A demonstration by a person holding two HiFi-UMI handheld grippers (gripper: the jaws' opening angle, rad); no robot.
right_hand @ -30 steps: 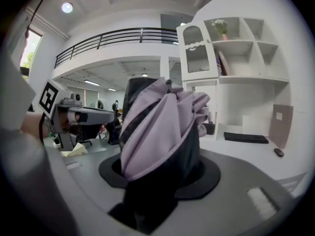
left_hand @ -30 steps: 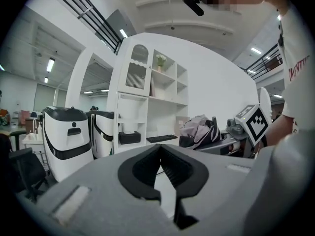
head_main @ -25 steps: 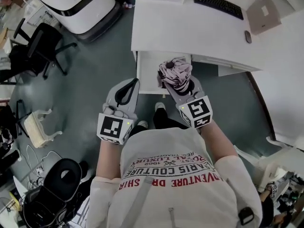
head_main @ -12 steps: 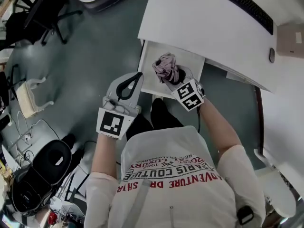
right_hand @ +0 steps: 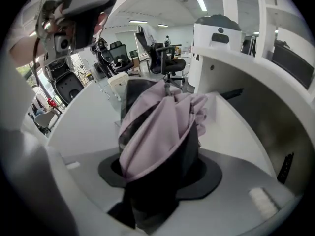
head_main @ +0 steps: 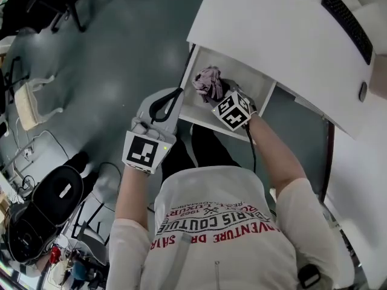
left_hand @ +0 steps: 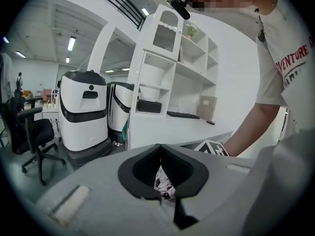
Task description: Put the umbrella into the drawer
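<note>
Desk [head_main: 260, 35] overhangs the open drawer [head_main: 254, 80], and the folded pink umbrella [head_main: 208, 83] sits over its inside, not yet released. Right gripper [head_main: 219, 94] clamps the umbrella; left gripper [head_main: 164, 104] is closed on nothing near the drawer's front, so only setting down and letting go remain.

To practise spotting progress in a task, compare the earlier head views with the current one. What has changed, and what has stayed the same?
The right gripper lowered the umbrella from above the drawer down into it, still clamped on it. The left gripper stayed shut and empty by the drawer's left edge, and the drawer stayed open.
</note>
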